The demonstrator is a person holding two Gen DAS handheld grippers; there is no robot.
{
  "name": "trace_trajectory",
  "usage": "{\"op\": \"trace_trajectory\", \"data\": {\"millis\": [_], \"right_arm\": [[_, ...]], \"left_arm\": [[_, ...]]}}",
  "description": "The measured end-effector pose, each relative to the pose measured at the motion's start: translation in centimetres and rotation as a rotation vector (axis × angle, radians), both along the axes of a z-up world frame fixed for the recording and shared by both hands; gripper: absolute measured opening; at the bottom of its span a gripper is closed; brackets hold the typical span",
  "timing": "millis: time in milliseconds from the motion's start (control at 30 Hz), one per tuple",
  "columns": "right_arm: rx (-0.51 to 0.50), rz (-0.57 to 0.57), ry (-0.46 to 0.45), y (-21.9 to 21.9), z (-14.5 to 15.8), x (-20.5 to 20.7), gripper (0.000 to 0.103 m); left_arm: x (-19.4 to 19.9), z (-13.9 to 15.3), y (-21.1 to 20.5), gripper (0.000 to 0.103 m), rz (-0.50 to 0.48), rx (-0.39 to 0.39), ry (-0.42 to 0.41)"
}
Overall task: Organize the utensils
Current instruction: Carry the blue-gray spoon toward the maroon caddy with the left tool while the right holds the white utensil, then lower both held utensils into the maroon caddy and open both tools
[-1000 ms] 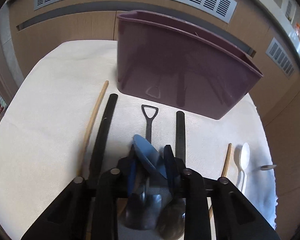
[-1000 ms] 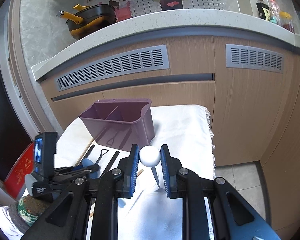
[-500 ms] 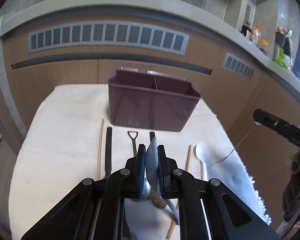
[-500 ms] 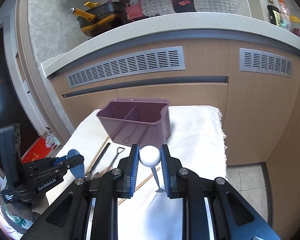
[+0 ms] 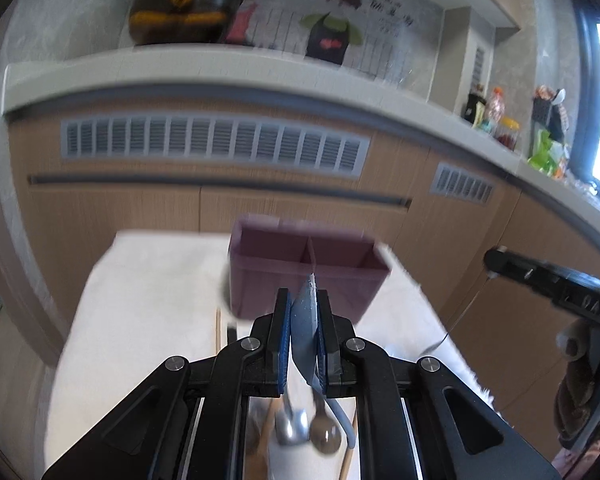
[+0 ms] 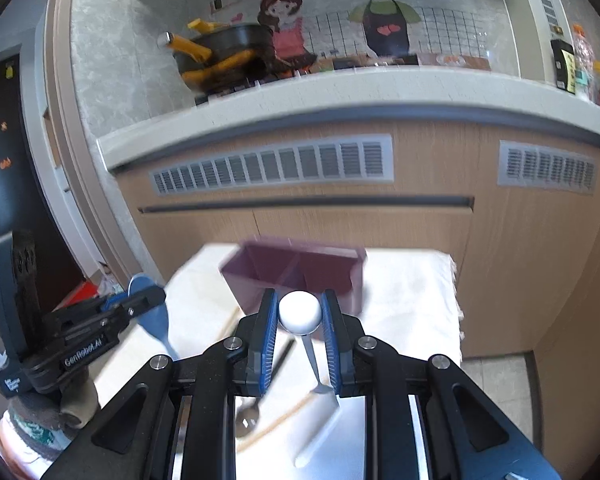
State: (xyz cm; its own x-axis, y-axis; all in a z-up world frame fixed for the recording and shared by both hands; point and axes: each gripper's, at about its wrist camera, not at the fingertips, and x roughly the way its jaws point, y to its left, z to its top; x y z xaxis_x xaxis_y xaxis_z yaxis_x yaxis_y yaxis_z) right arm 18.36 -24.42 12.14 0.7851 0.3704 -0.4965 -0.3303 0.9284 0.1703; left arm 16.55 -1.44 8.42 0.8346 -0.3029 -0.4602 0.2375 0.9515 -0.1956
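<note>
White cloth (image 6: 404, 292) bears the two-compartment purple caddy (image 6: 300, 276); left tongs (image 5: 303, 328) clamp a blue spoon (image 5: 305, 336), right tongs (image 6: 300, 320) a white spoon (image 6: 300, 312).

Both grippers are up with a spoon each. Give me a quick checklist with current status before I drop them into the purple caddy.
1. Left gripper clamped on blue spoon: ok.
2. Right gripper clamped on white spoon: ok.
3. Purple caddy upright, both compartments open: ok.
4. Caddy compartments free of utensils: cannot tell, blurred.
5. Grippers apart from each other: ok.
6. Spoons over the caddy opening: not ok, both short of it.
</note>
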Motion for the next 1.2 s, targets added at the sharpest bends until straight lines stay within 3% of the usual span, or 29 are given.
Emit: {"op": "trace_trajectory", "data": {"millis": [200,333,500,667,900,1000,1067,1133,1200], "right_arm": [[-0.004,-0.013,-0.140,1.5,6.1,2.6,0.020],[-0.025,-0.022,-0.138,3.3,6.5,5.9,0.021],[-0.040,-0.017,-0.052,5.1,3.4,9.9,0.021],[-0.050,-0.013,0.057,5.5,-0.8,12.8,0.021],[-0.115,-0.011,0.130,6.3,-5.3,14.4,0.022],[-0.161,-0.037,0.093,6.3,-5.3,13.9,0.031],[-0.174,-0.057,0.053,6.0,-4.7,13.1,0.051],[-0.184,-0.092,0.009,5.4,-3.9,12.0,0.069],[-0.196,-0.128,-0.031,4.6,-3.2,10.7,0.077]], "left_arm": [[2.7,8.5,-0.5,0.011,-0.007,0.099,-0.249],[6.0,9.9,-0.7,0.011,0.001,0.130,-0.300],[11.2,7.5,-0.5,0.011,0.009,0.125,-0.246],[15.5,3.0,-0.8,0.012,-0.020,0.114,-0.149],[17.5,-1.4,-0.8,0.015,-0.050,0.091,-0.052],[17.7,-2.5,-0.3,0.022,-0.048,0.067,-0.011],[17.2,-2.4,0.3,0.029,-0.044,0.047,-0.003],[16.4,-2.0,1.2,0.050,-0.027,0.022,-0.004],[15.4,-1.5,2.2,0.061,0.001,0.005,-0.004]]}}
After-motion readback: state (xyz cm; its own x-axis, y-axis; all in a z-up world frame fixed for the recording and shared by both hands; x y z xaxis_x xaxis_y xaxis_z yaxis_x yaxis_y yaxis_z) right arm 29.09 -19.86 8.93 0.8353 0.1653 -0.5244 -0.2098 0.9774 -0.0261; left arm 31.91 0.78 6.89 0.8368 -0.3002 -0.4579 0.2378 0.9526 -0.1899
